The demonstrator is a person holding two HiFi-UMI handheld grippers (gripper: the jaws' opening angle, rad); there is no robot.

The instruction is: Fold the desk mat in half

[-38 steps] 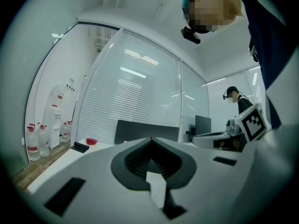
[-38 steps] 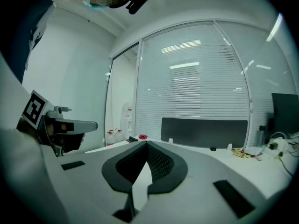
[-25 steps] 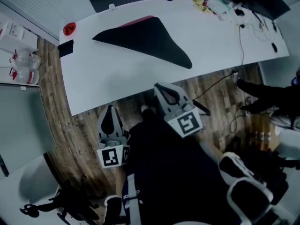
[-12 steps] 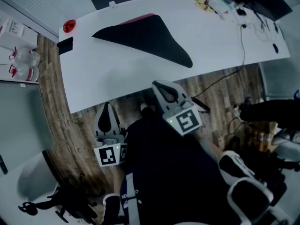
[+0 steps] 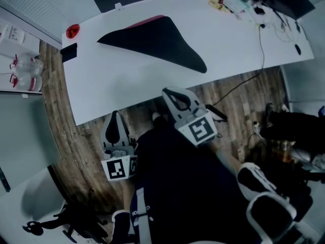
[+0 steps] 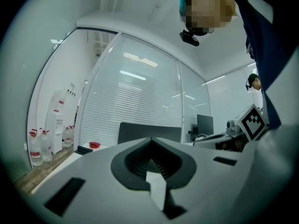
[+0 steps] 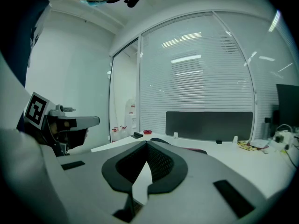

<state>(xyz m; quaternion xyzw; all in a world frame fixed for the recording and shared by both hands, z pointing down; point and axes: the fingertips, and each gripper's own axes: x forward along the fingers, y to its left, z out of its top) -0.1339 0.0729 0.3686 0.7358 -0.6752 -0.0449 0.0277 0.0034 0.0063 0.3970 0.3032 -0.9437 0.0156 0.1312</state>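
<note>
Looking down on the white desk (image 5: pixel 127 85), with the dark, pink-edged desk mat (image 5: pixel 157 42) lying on it at twelve o'clock from both grippers, well apart. Below, left gripper (image 5: pixel 115 117) and right gripper (image 5: pixel 167 92), each with jaws pressed together on nothing. Whole mat in head view; just a dark sliver over the jaws in right gripper view.

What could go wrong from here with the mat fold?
The desk mat lies skewed, a pink edge showing, so the halves may not line up. Its near corner sits close to the desk front and could slide off. The left claw and right claw are shut, away from it.
</note>
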